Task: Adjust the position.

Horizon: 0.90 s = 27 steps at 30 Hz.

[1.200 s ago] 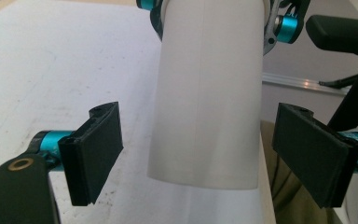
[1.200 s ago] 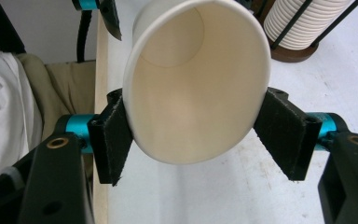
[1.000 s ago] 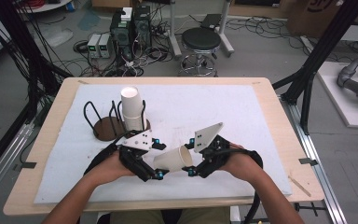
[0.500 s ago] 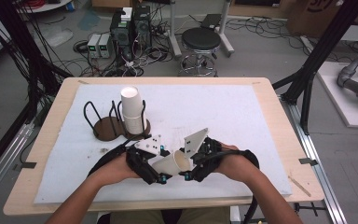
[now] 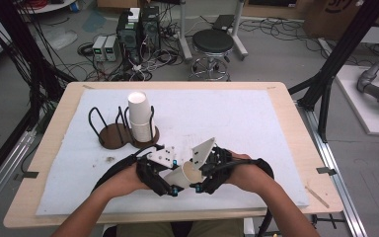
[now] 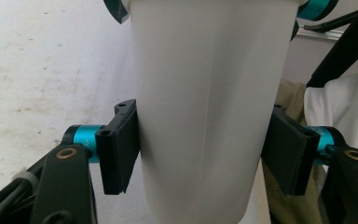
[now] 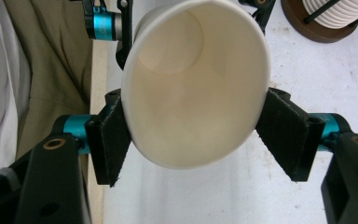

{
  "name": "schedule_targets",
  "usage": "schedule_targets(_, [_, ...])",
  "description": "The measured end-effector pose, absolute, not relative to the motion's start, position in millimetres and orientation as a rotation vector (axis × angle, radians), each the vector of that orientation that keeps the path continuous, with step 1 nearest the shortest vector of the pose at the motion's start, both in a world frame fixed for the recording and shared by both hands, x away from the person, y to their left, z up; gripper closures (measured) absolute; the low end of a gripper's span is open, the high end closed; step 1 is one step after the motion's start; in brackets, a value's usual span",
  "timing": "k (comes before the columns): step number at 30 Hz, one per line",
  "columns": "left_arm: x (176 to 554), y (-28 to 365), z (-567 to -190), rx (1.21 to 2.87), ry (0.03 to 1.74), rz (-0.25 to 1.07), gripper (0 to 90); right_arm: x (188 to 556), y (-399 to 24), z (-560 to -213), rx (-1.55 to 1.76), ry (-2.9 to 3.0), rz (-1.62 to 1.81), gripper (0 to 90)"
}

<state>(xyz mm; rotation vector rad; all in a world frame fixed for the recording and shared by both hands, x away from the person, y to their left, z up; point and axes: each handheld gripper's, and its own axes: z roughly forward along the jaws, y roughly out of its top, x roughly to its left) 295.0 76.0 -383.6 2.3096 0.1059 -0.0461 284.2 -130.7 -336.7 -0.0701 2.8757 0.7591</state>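
A white paper cup [image 5: 185, 173] lies on its side in the air between my two grippers, low over the table's front middle. My left gripper [image 5: 170, 180] has just closed its jaws on the cup's body. In the left gripper view both black pads [image 6: 119, 147] press on the cup wall [image 6: 205, 93]. My right gripper [image 5: 203, 177] holds the cup at its mouth. In the right gripper view the open rim [image 7: 191, 84] faces me, slightly oval. That gripper [image 7: 196, 135] has just been easing its jaws open, and its pads [image 7: 112, 140] still touch the rim.
A dark wooden cup holder [image 5: 116, 136] with black wire loops stands at the left middle of the white mat [image 5: 256, 123]. A stack of white cups [image 5: 139, 116] sits in its right ring. The person's forearms come in over the table's front edge.
The two hands have drawn closer together at the front of the table. The left gripper's jaws, wide open a second ago, have closed around the cup that the right gripper holds.
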Motion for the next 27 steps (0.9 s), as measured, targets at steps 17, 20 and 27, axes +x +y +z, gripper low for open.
schedule_targets(17, [296.2,91.6,-394.0,2.146,0.180,-0.017,32.8,285.5,-143.5,-322.4,0.004,2.811,1.023,21.5])
schedule_targets(20, [297.4,96.8,-397.7,2.106,0.223,-0.004,31.6,285.9,-151.8,-318.2,0.042,2.773,1.113,21.4])
schedule_targets(27, [299.0,111.2,-407.7,1.987,0.303,0.025,31.0,288.7,-176.9,-319.6,0.189,2.663,1.290,21.3])
